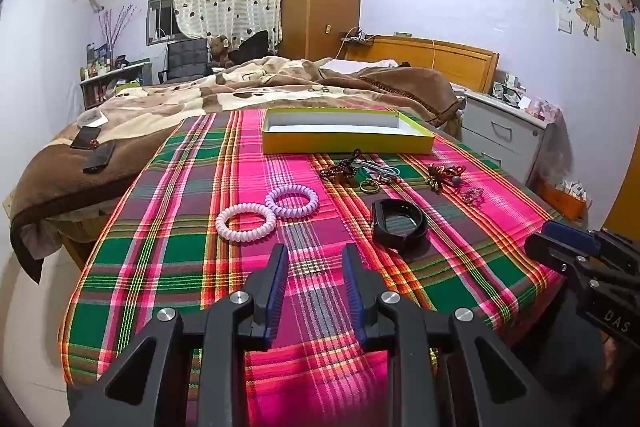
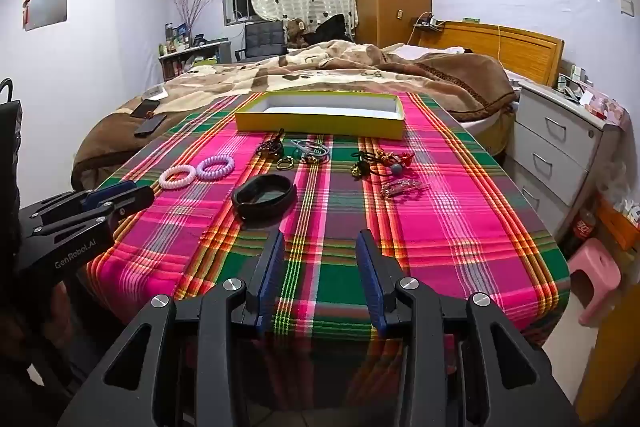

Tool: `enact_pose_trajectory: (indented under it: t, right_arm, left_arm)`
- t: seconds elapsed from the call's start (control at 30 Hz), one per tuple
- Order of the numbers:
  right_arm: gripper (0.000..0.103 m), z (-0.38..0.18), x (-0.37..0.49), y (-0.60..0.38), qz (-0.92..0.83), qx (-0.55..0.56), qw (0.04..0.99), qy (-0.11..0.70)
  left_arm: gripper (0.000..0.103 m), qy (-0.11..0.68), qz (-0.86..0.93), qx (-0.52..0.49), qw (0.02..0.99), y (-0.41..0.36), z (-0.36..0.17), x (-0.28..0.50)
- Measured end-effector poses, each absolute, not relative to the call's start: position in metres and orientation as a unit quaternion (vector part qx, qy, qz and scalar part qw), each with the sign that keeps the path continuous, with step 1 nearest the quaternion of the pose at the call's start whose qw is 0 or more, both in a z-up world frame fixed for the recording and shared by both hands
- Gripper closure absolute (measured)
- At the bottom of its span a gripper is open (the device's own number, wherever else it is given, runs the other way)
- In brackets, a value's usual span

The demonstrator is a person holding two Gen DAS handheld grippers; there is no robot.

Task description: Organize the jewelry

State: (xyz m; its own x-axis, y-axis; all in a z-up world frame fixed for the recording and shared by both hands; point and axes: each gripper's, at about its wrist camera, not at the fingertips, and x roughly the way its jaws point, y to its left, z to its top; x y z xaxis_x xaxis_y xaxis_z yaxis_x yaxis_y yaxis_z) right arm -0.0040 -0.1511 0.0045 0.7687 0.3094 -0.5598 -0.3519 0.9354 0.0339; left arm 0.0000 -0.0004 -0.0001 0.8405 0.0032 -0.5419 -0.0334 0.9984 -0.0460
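Nothing is picked up yet: both the left hand-held gripper (image 1: pixel 316 259) and right hand-held gripper (image 2: pixel 320 247) hang released over the worktop's near edge, the jewelry (image 2: pixel 296 153) scattered mid-worktop before the empty yellow box (image 2: pixel 320 125) at the far edge, so a first grasp comes next.

The left gripper (image 1: pixel 316 259) hangs above a plaid tablecloth (image 1: pixel 168 239), its blue-padded jaws parted with nothing between them. Just ahead lie two pale spiral hair ties (image 1: pixel 267 211), touching, and to their right a black band (image 1: pixel 398 223). Farther back sits a tangle of small jewelry (image 1: pixel 360 173), its pieces too small to tell apart, before an open yellow box (image 1: pixel 346 139). The right gripper (image 1: pixel 560 243) enters at the right edge.
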Motion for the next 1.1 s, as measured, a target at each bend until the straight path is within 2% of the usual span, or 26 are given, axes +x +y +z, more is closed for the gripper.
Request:
enact_pose_trajectory:
  t: [0.2, 1.1]
  right_arm:
    - [0.065, 0.0026, -0.002, -0.1492, 0.175, -0.04, 0.937, 0.299]
    - [0.065, 0.0011, -0.0012, -0.1497, 0.177, -0.036, 0.936, 0.301]
  left_arm:
    - [0.076, 0.264, 0.016, -0.028, 0.964, 0.0017, 0.005, -0.0074]
    - [0.076, 0.277, 0.014, -0.029, 0.96, -0.0021, -0.0001, -0.0013]
